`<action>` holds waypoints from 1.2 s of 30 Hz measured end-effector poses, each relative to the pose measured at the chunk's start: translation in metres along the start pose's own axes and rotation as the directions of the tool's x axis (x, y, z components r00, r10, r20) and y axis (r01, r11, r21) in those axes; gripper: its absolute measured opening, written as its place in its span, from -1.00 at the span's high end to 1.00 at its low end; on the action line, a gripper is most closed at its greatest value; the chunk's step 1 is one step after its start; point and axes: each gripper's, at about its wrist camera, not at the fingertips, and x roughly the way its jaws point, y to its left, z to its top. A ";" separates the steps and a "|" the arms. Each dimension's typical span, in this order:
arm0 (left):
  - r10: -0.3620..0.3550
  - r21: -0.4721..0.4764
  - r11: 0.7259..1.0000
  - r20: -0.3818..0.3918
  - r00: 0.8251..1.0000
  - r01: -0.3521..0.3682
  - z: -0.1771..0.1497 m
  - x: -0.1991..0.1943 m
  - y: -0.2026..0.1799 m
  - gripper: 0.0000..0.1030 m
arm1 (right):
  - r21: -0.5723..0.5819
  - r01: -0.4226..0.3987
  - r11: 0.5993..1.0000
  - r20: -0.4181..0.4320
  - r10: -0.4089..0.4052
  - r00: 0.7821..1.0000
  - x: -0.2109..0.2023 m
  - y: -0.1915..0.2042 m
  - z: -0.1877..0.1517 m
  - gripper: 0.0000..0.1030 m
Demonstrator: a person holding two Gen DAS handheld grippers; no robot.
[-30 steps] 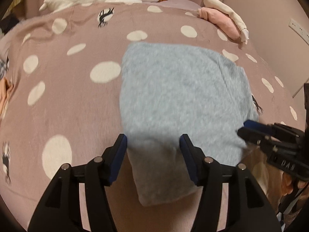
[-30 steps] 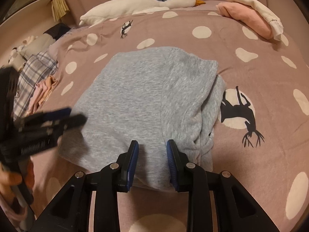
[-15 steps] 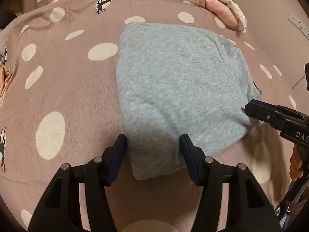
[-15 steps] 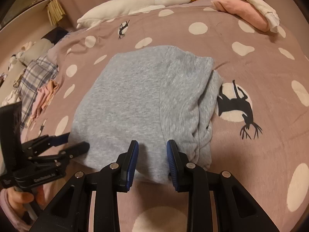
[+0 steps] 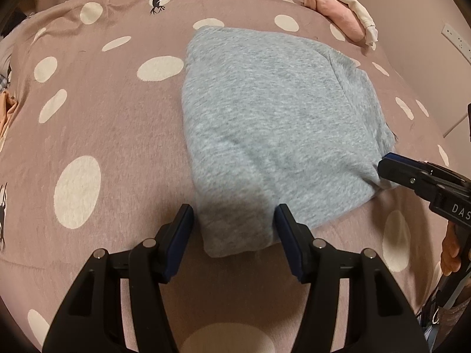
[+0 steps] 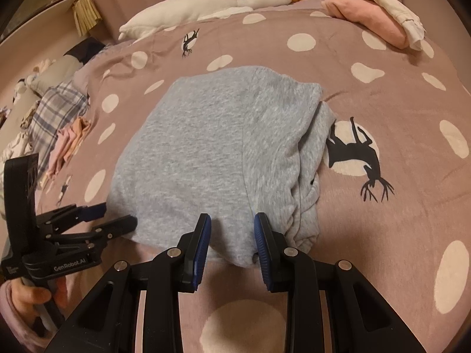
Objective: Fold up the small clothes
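A folded grey knit garment lies flat on the pink dotted bedspread; it also shows in the right wrist view. My left gripper is open, its jaws either side of the garment's near left corner, holding nothing. My right gripper is open at the garment's near right edge, jaws straddling the hem. In the left wrist view the right gripper shows at the garment's right corner. In the right wrist view the left gripper shows at the left corner. The garment's right side is bunched in layers.
A white goose plush lies at the head of the bed. Folded pink and white clothes sit at the far right. A plaid cloth and other loose clothes lie at the left edge. A wall with a socket is on the right.
Both grippers have pulled back toward the near edge of the garment and let it lie flat. The garment now sits farther ahead of the jaws. Both stay open.
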 end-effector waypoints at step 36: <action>0.089 -0.118 0.989 -0.014 0.996 -0.090 0.004 -0.032 0.005 -0.74 | 0.056 0.023 0.998 0.038 -0.025 0.999 -0.035 -0.003 -0.018 -0.01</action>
